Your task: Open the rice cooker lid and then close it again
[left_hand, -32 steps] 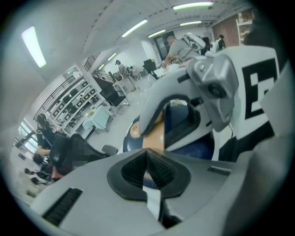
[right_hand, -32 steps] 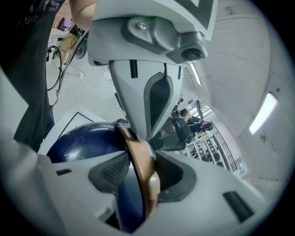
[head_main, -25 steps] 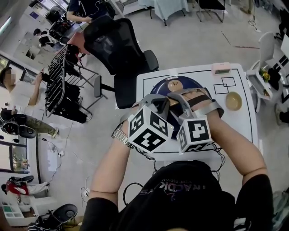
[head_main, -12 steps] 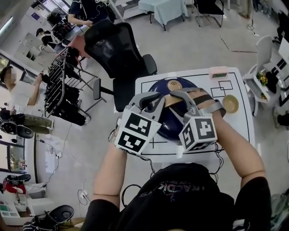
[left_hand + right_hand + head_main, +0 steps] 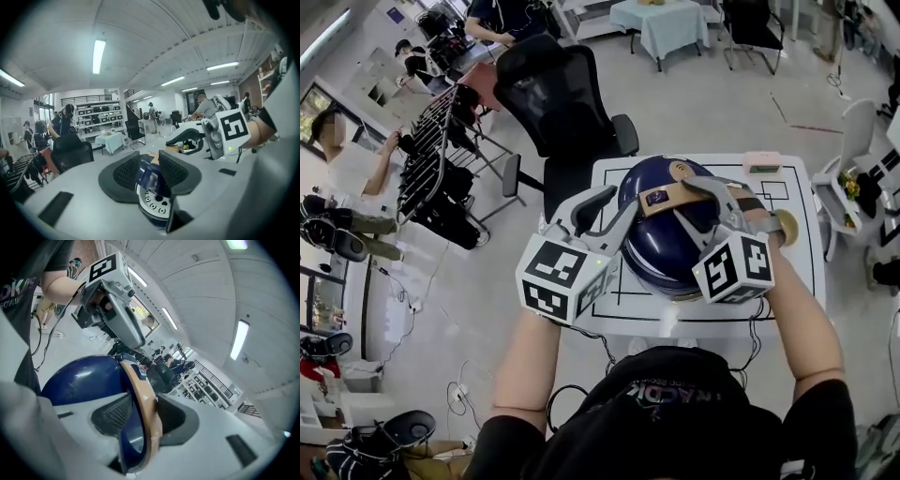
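A dark blue rice cooker (image 5: 661, 248) stands on the white table (image 5: 802, 272), its domed lid tilted up toward me. A tan handle (image 5: 675, 197) arches across the lid. My right gripper (image 5: 705, 192) is shut on that tan handle (image 5: 149, 416), one pad on each side. My left gripper (image 5: 617, 214) is at the lid's left front. Its jaws are opening, with the lid's blue front edge (image 5: 146, 174) between the pads and the white perforated inner plate (image 5: 154, 202) showing below. The cooker's body is mostly hidden under the lid.
A pink box (image 5: 761, 161) lies at the table's far edge. A black office chair (image 5: 553, 94) stands just beyond the table on the left, and a white chair (image 5: 853, 127) at the right. A loaded rack (image 5: 431, 159) and people are farther left.
The lid has swung up from lying low on the cooker to a raised tilt. Both grippers rose with it, the left one moving leftward and rolling.
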Demonstrator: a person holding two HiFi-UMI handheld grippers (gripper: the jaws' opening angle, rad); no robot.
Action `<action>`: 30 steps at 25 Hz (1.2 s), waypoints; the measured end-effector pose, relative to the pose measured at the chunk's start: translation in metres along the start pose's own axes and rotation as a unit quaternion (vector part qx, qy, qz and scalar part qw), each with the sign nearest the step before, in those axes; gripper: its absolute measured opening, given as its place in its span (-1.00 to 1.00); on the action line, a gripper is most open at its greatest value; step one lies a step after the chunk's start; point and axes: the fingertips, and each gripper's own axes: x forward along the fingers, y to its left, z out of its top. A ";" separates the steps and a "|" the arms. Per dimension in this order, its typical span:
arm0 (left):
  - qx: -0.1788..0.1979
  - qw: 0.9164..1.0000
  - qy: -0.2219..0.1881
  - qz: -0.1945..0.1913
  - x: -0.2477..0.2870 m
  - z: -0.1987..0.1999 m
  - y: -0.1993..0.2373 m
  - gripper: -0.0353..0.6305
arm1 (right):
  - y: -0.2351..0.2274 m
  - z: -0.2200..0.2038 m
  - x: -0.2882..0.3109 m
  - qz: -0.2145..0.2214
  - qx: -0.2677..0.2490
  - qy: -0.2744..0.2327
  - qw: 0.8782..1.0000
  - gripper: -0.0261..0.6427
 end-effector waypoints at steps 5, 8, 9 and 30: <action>-0.008 1.000 -0.027 0.010 -0.008 0.008 -0.003 -0.50 | -0.022 -0.006 -0.009 -0.033 0.037 -0.010 0.999 -0.44; -0.016 0.999 -0.037 0.013 -0.008 0.011 -0.006 -0.50 | -0.034 -0.012 -0.014 -0.052 0.061 -0.017 0.997 -0.45; -0.019 0.999 -0.041 0.013 -0.009 0.012 -0.007 -0.50 | -0.037 -0.013 -0.017 -0.059 0.070 -0.020 0.996 -0.45; -0.075 0.990 -0.114 -0.030 0.019 0.026 -0.059 -0.50 | -0.099 -0.081 -0.071 -0.179 0.193 -0.052 0.963 -0.47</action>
